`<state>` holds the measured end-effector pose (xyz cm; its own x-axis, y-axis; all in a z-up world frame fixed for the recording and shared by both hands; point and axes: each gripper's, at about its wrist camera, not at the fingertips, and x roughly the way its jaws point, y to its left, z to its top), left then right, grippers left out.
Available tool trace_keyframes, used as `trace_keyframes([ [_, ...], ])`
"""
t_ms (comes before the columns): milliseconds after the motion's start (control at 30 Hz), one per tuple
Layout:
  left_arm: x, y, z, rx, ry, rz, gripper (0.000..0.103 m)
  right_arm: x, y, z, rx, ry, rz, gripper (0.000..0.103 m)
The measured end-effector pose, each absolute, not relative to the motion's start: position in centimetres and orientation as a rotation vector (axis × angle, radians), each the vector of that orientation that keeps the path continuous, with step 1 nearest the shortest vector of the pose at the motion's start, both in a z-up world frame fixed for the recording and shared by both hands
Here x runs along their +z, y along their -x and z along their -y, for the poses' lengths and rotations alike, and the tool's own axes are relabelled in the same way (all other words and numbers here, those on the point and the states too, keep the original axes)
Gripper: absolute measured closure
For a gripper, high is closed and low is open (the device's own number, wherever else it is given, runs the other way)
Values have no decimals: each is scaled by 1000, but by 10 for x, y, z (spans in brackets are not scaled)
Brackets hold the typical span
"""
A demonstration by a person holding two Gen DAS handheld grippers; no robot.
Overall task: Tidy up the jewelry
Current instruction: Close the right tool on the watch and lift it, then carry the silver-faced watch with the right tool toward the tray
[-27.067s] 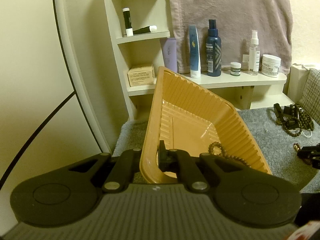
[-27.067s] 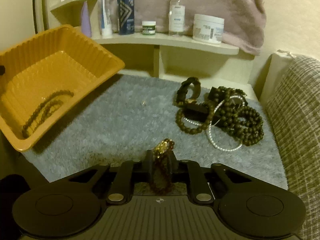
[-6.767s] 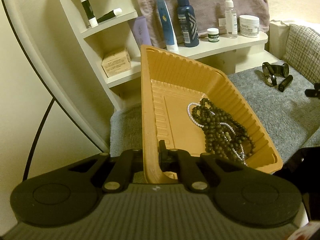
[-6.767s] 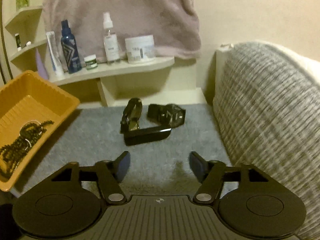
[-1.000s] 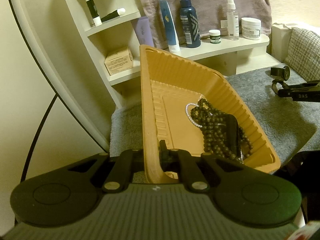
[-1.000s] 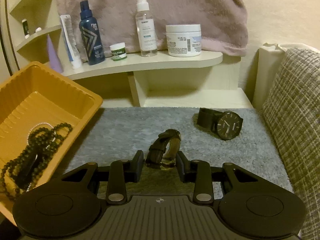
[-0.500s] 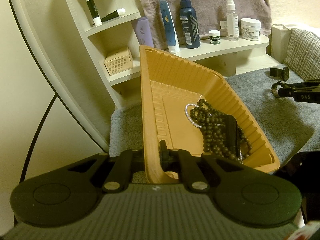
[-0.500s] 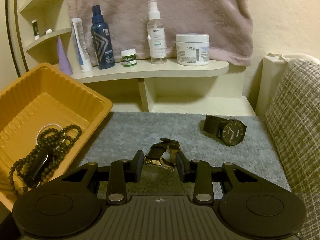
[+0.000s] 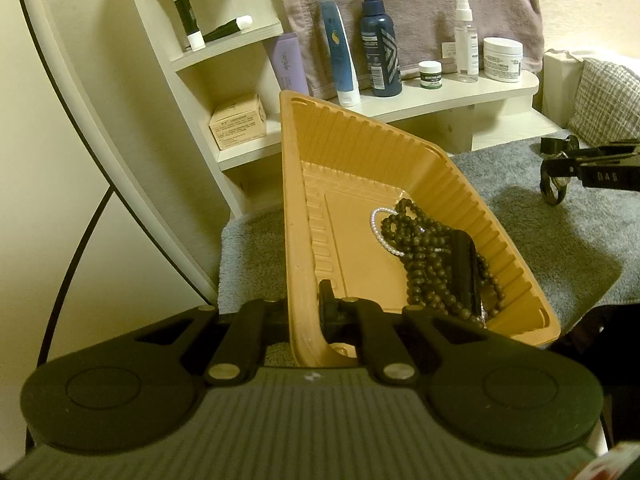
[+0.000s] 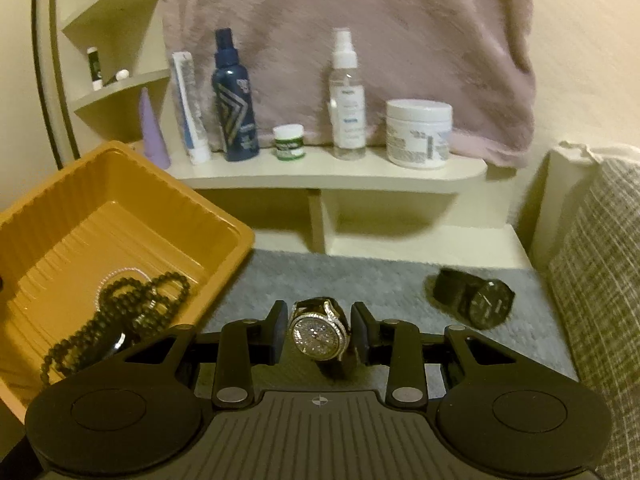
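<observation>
My left gripper (image 9: 306,304) is shut on the near rim of the orange tray (image 9: 289,200) and holds it tilted. Dark bead strands (image 9: 424,264), a pearl string and a black case lie in the tray's low corner. My right gripper (image 10: 320,330) is shut on a silver jewelled watch (image 10: 319,338) with a dark strap, its face turned toward the camera, lifted off the grey mat (image 10: 380,280). In the left wrist view that right gripper (image 9: 560,172) hovers at the far right with the watch (image 9: 554,190) hanging from it. A black watch (image 10: 486,304) lies on the mat to the right. The tray (image 10: 132,152) is on the left.
A cream shelf (image 10: 332,172) behind the mat carries a blue bottle (image 10: 234,108), a spray bottle (image 10: 348,100), a white jar (image 10: 418,134) and a small green jar. A mauve towel hangs above. A checked cushion (image 10: 600,300) borders the mat on the right.
My right gripper has risen with the jewelled watch, which has swung so its face now points at the camera. The left gripper and tray have not moved.
</observation>
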<state>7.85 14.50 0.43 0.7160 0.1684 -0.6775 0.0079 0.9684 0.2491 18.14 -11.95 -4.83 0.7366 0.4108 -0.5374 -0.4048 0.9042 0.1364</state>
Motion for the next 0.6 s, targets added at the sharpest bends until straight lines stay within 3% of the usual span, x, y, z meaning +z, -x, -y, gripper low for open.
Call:
trace_keyframes([
  [367,4,-79,-145,88,-239,-768,97,-16,-174,78,568,0,-527,70],
  [467,4,-79,-145,88,-237,-768,97,-7,-172,61,635,-12,-521,103],
  [600,5,-78,-146,85,-230,-762,96,-4,-169,38,702,14,-504,103],
])
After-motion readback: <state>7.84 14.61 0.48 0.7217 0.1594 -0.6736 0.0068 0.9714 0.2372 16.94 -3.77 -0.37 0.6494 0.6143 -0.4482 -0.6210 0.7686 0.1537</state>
